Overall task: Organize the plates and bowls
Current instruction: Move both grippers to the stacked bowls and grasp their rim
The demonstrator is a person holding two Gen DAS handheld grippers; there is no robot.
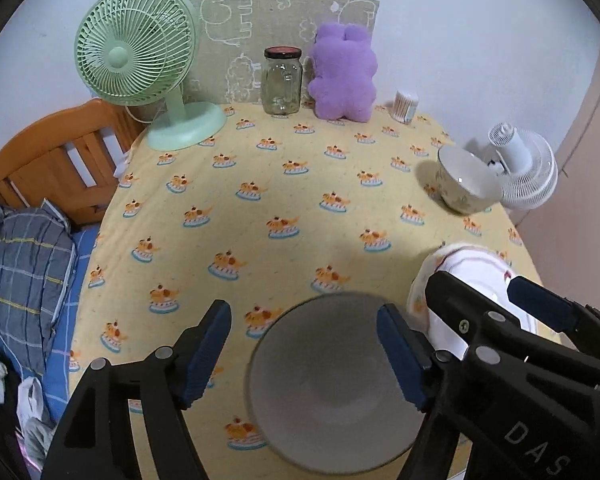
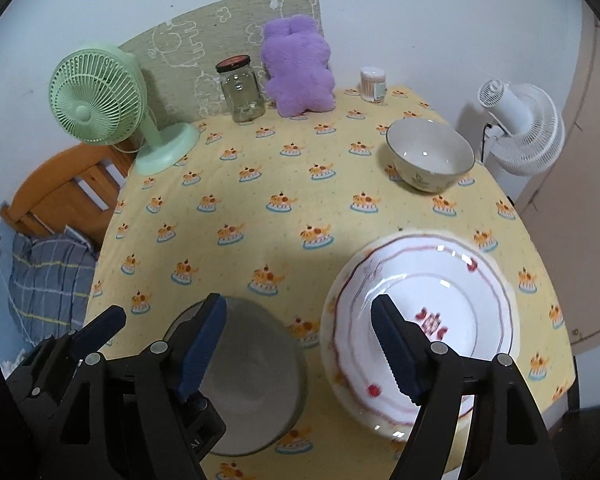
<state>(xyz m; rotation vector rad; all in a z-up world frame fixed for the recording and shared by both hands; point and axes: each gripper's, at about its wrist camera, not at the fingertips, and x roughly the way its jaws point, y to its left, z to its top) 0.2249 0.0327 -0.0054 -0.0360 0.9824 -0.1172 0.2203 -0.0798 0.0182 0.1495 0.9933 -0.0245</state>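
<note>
The left claw [image 1: 304, 356] and the right claw [image 2: 298, 346] both hang with fingers apart, gripping nothing. Near the counter [image 2: 260, 184] front edge, an empty grey bowl [image 1: 332, 396] sits beside a white plate [image 2: 424, 320] with red trim. Farther back stands an empty floral bowl [image 2: 430, 154]. At the rear, a lidded glass jar [image 2: 242, 90] looks empty.

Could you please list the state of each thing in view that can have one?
Left gripper: open, fingers straddling the grey bowl's rim.
Right gripper: open.
Grey bowl: upright, empty.
Floral bowl: upright, empty.
Plate: face up, empty.
Glass jar: lid on, empty.
Green fan: blades look still.
</note>
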